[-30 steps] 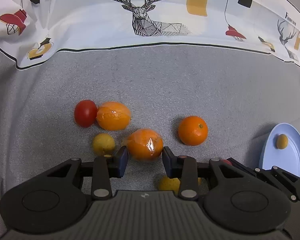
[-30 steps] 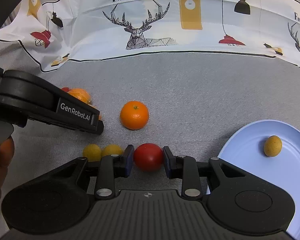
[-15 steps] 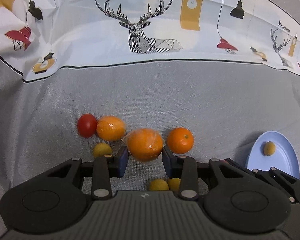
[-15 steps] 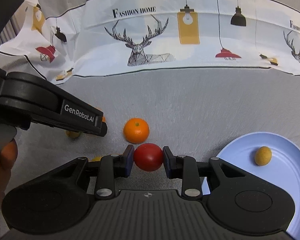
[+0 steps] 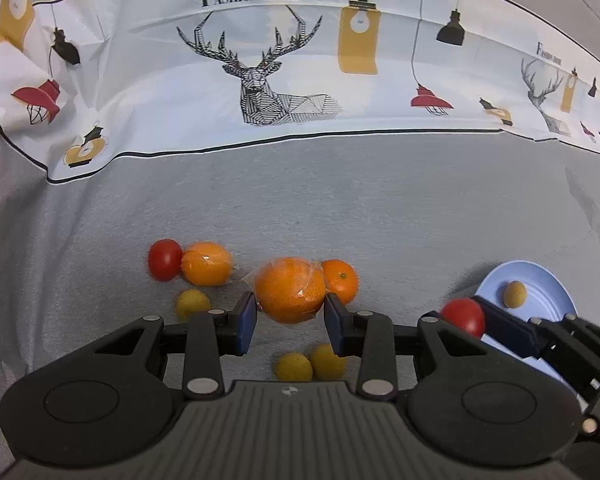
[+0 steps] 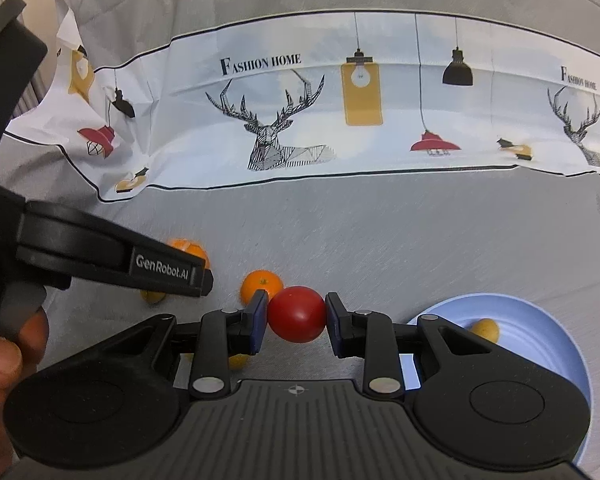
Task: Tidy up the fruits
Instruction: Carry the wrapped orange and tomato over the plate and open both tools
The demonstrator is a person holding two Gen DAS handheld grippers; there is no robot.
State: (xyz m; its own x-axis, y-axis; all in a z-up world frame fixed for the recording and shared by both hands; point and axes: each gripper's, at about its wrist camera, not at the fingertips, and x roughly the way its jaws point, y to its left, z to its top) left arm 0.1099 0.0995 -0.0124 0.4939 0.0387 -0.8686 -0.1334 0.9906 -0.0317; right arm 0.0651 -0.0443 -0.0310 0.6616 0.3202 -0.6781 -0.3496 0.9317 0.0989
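Note:
My left gripper (image 5: 290, 316) is shut on a plastic-wrapped orange (image 5: 290, 294) and holds it above the grey cloth. My right gripper (image 6: 296, 314) is shut on a red tomato (image 6: 297, 308), also lifted; that tomato shows in the left wrist view (image 5: 462, 316) beside the blue plate (image 5: 544, 280). The plate (image 6: 540, 344) holds one small yellow fruit (image 6: 486, 329). On the cloth lie a bare orange (image 5: 342, 280), a second wrapped orange (image 5: 206, 268), a second tomato (image 5: 164, 260) and three small yellow fruits (image 5: 192, 304), (image 5: 294, 366), (image 5: 327, 361).
A white printed cloth with deer and lamps (image 5: 268, 80) rises along the back. The left gripper's body (image 6: 100, 256) and the hand holding it fill the left side of the right wrist view. Grey cloth stretches between the fruits and the backdrop.
Both grippers have risen with their fruit: the wrapped orange and the red tomato are lifted off the cloth, and the fruits on the cloth look farther below.

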